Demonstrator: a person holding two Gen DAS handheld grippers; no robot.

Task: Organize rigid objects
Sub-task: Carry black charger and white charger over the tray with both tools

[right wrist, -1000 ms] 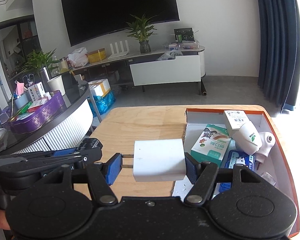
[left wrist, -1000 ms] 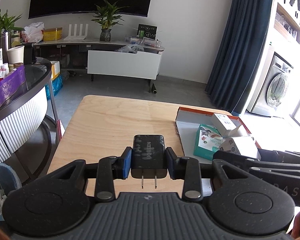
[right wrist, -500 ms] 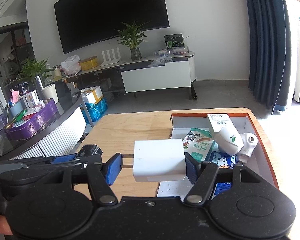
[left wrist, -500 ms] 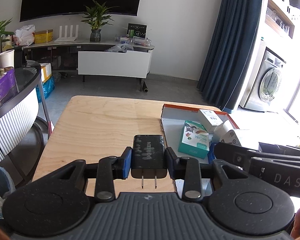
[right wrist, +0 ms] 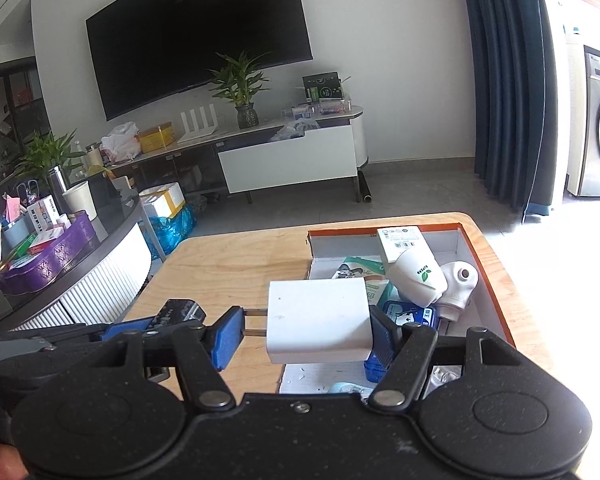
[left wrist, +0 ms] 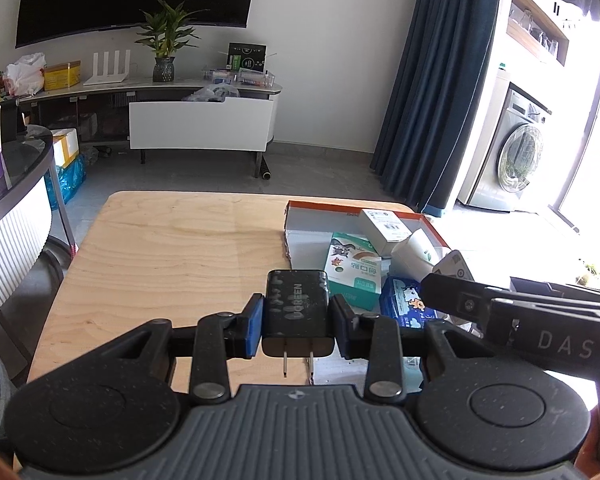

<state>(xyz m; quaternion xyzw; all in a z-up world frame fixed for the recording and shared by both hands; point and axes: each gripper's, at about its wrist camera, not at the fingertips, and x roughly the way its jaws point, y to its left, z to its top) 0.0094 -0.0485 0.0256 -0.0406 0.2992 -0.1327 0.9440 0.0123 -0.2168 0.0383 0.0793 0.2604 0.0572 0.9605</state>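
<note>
- Position change: both grippers have travelled rightward across the worktop (left wrist: 172,248) over the last second; the orange-rimmed box (right wrist: 496,288) now sits closer and more central in both wrist views than before
- Left gripper (left wrist: 296,322): jaws clamped on the flanks of a black wall charger (left wrist: 296,304), prongs pointing back toward the camera; grip unchanged throughout
- Right gripper (right wrist: 306,322): jaws clamped end to end on a white wall charger (right wrist: 318,320), one blue pad against the prongs, the other against the flat rear face; grip likewise unchanged
- Judgement: both chargers are in carry toward the box; neither is released, and the white one already hangs over the box's near corner
- Materials: chargers are hard moulded plastic blocks, black one scuffed and glossy, white one matt with rounded edges; metal prongs give the right-hand pad a narrow seat, a slip risk
- Box contents: green-and-white carton (left wrist: 352,268), blue packet (right wrist: 410,316), white bottle (right wrist: 418,278), white labelled carton (left wrist: 384,225), loosely heaped
- Worktop: pale plywood, smooth, visible grain
</note>
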